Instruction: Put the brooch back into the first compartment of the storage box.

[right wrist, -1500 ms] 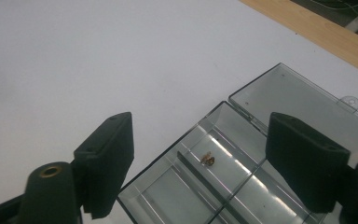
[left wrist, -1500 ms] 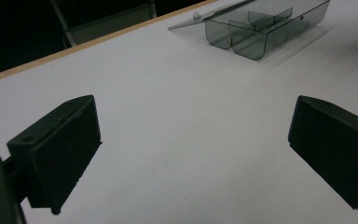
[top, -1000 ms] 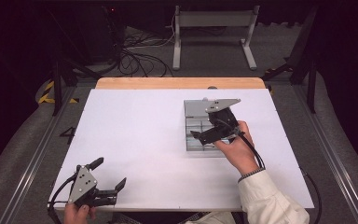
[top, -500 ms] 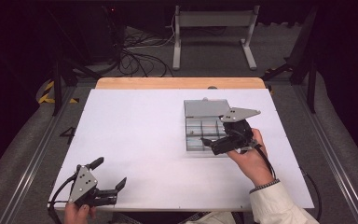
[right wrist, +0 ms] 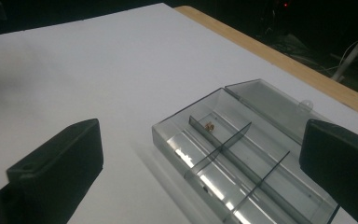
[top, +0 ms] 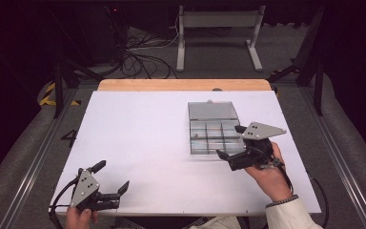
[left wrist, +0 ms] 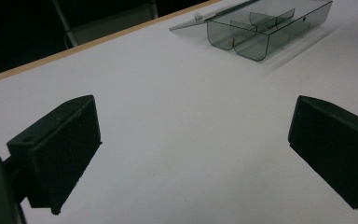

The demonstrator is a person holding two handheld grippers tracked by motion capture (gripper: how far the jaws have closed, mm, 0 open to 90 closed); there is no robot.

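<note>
The right gripper (top: 228, 143) hovers with its jaws spread wide and empty at the near right corner of the clear plastic box (top: 213, 131), which lies on the right half of the worktop (top: 138, 143) with its hinged lid (top: 212, 110) folded flat open behind it. In the right gripper view the box (right wrist: 242, 154) sits between the two black jaws, and one small brownish piece (right wrist: 209, 126) rests in a far compartment; what it is cannot be told at this size.

The work in hand looks like an approach to the box, whether to steady it, shut it or reach inside. To do that well, the gripper would best come down squarely over the part it is after, since the thin upright dividers leave narrow cells and the broad jaws could catch on them. The box looks light and smooth-bottomed, so a sideways nudge could make it slide on the slick white surface; a gentle, vertical approach seems wiser.

The box is smoky, see-through and glossy, with rounded corners, crisp straight partitions and a small tab on the lid's edge. The worktop is matte white with a pale wooden strip along its far edge.

The left gripper (top: 110, 179) rests low at the near left corner, well apart from the box, its jaws likewise open and holding nothing.
</note>
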